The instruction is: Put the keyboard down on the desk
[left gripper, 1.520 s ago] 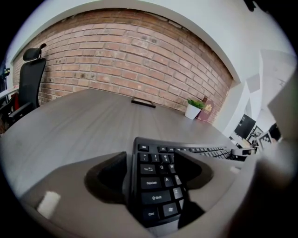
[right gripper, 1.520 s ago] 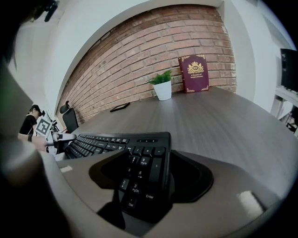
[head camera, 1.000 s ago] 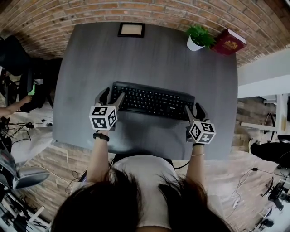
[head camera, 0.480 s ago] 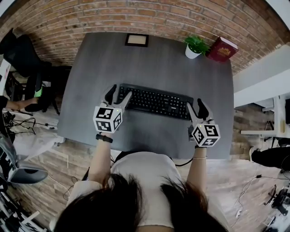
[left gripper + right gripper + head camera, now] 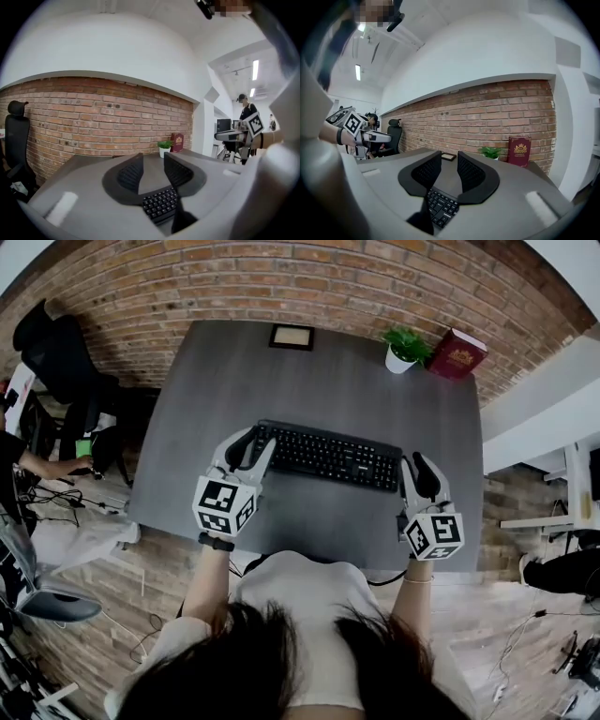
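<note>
Keyboard (image 5: 323, 456): lying flat on the desk (image 5: 309, 371), toward its near edge, as the task wants; its long axis is running side to side across the person, with the left end a little farther away.

Left gripper (image 5: 249, 448): hovering at the keyboard's left short end; its jaws are standing apart and gripping nothing; keys are showing just below the gap.

Right gripper (image 5: 416, 474): hovering at the right short end; its jaws are likewise standing apart and empty, with keys showing beneath.

Relation: the keyboard is stretching between the two grippers, lying inward from each; each gripper is sitting about equally near its own end.
</note>
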